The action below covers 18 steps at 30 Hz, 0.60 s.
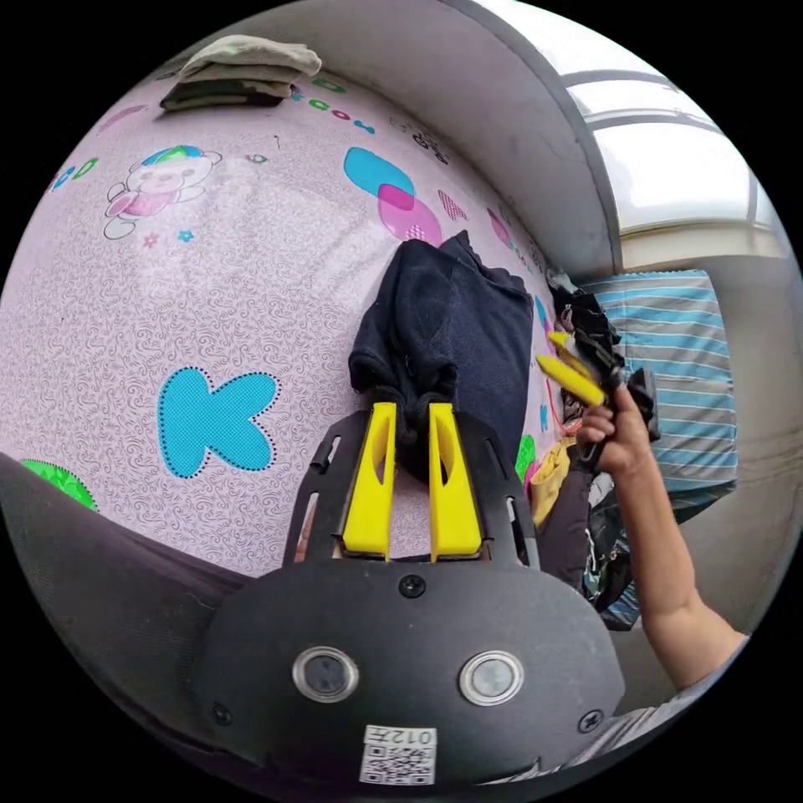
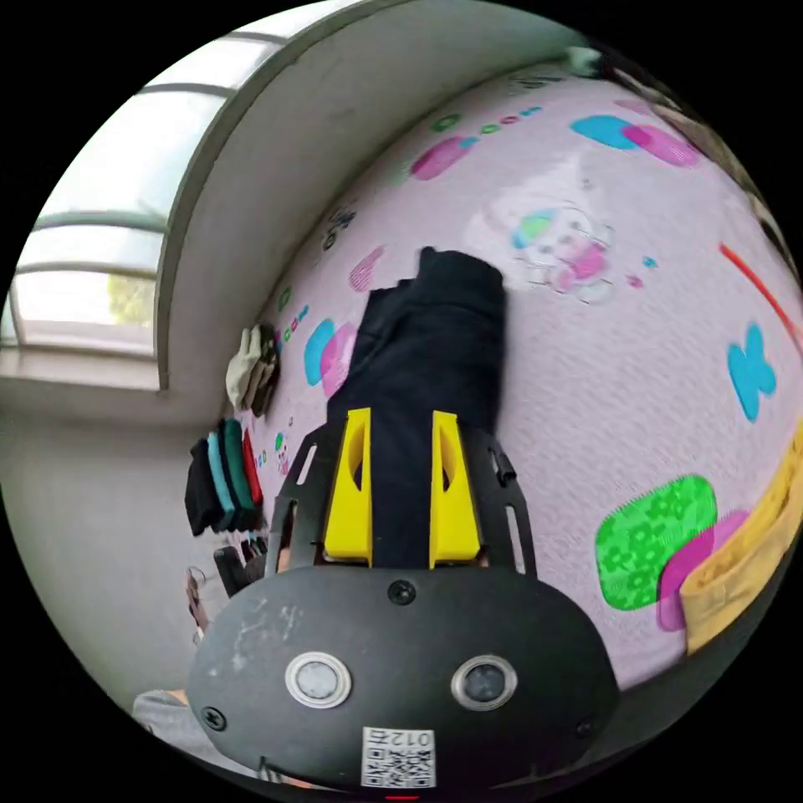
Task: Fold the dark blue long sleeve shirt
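The dark blue long sleeve shirt (image 1: 468, 326) lies bunched on the pink patterned bed sheet (image 1: 209, 284). My left gripper (image 1: 411, 411) is shut on a gathered fold at the shirt's near end. In the left gripper view a hand holds my right gripper (image 1: 548, 351) at the shirt's right edge, its yellow jaws apart. In the right gripper view the shirt (image 2: 435, 335) stretches away as a long dark strip. My right gripper (image 2: 401, 418) stands open there, with the dark cloth showing in the gap between its jaws.
Folded pale and dark clothes (image 1: 242, 71) are stacked at the sheet's far corner. A loose clothes pile (image 1: 590, 326), a yellow garment (image 1: 548, 481) and a striped cloth (image 1: 677, 368) lie past the shirt. More folded stacks (image 2: 222, 485) sit by the wall under the window (image 2: 84, 276).
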### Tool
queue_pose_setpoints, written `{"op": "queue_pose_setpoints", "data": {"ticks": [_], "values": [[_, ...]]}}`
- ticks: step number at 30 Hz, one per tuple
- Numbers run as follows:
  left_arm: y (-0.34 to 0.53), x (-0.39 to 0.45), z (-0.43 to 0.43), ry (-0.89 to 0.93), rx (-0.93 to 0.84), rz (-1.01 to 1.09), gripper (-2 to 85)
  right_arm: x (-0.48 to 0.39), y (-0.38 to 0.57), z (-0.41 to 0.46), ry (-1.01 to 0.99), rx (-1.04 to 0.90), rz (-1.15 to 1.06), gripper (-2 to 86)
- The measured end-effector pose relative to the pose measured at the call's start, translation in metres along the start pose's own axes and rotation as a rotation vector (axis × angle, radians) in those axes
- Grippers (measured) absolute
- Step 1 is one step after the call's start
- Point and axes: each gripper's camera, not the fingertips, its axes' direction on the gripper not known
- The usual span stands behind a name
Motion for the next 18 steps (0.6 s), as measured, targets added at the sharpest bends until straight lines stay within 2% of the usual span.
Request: {"op": "queue_pose_setpoints", "data": {"ticks": [2, 4, 7, 9, 13, 16, 18], "values": [[-0.011, -0.010, 0.001, 0.027, -0.007, -0.021, 4.1, 0.046, 0.016, -0.005, -0.030, 0.005, 0.085, 13.4], [-0.025, -0.017, 0.001, 0.046, -0.014, -0.032, 4.3, 0.069, 0.024, 0.010, -0.089, -0.068, 0.122, 14.5], [-0.042, -0.023, 0.002, 0.064, -0.021, -0.038, 4.7, 0.085, 0.033, 0.039, -0.212, -0.127, 0.121, 10.2], [-0.051, -0.026, 0.001, 0.090, -0.030, -0.036, 5.1, 0.087, 0.032, 0.036, -0.178, -0.082, 0.091, 7.6], [-0.068, -0.029, -0.008, 0.115, -0.019, -0.059, 6.7, 0.076, 0.008, 0.003, 0.056, -0.011, -0.083, 3.0], [-0.081, -0.025, -0.027, 0.110, 0.028, -0.048, 7.7, 0.085, -0.001, -0.008, 0.131, -0.121, -0.114, 5.2], [-0.086, -0.022, -0.049, 0.104, 0.103, -0.034, 8.1, 0.093, 0.009, -0.021, 0.100, -0.121, -0.129, 7.1]]}}
